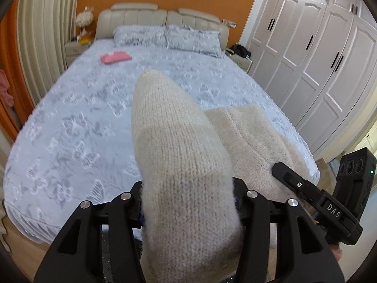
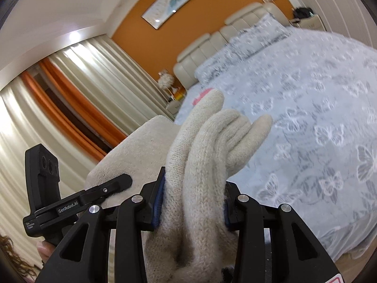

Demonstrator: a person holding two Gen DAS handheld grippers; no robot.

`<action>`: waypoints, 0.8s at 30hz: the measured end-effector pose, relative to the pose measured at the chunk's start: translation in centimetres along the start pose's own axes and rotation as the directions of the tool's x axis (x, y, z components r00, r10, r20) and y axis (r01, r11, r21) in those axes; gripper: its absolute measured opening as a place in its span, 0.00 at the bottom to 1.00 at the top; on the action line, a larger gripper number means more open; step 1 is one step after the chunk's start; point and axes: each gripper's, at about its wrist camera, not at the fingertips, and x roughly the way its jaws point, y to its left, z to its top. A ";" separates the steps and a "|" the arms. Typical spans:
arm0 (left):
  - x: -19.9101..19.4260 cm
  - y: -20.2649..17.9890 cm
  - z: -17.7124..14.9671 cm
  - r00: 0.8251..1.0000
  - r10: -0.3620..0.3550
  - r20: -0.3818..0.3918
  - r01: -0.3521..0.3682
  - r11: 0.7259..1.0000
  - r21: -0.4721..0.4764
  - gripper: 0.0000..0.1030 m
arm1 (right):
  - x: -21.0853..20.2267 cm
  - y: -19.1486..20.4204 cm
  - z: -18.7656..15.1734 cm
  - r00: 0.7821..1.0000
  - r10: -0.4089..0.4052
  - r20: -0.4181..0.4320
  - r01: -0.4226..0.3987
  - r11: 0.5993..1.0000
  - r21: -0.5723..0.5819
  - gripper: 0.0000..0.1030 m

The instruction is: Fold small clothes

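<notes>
A cream knit garment is held up above the bed by both grippers. In the left wrist view my left gripper is shut on a thick knit fold that stands up between its jaws and hides the pads. To its right, my right gripper pinches another part of the same cream cloth. In the right wrist view my right gripper is shut on the cream knit, whose far end splits into finger-like lobes. My left gripper grips the cloth at the left.
Below lies a bed with a pale blue butterfly cover and two pillows. A folded pink item rests near the pillows. White wardrobe doors line the right side, and curtains hang at the left.
</notes>
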 end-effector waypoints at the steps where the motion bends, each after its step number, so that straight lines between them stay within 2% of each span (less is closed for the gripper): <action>1: -0.6 0.0 0.0 1.000 0.005 0.011 -0.006 1.000 0.007 0.47 | -0.1 0.4 0.0 1.000 0.003 0.005 -0.003 1.000 -0.008 0.36; 11: -6.0 -1.0 1.4 0.987 0.061 0.150 -0.075 0.993 0.092 0.47 | -2.0 4.8 1.1 0.995 0.064 0.078 -0.057 0.994 -0.093 0.36; 20: -9.8 -1.3 3.1 0.958 0.087 0.273 -0.127 0.983 0.134 0.47 | -3.0 9.6 2.6 0.982 0.101 0.160 -0.068 0.978 -0.199 0.36; 24: -11.8 -0.7 4.3 0.940 0.085 0.331 -0.136 0.982 0.133 0.47 | -3.1 12.2 4.0 0.973 0.131 0.189 -0.082 0.965 -0.250 0.36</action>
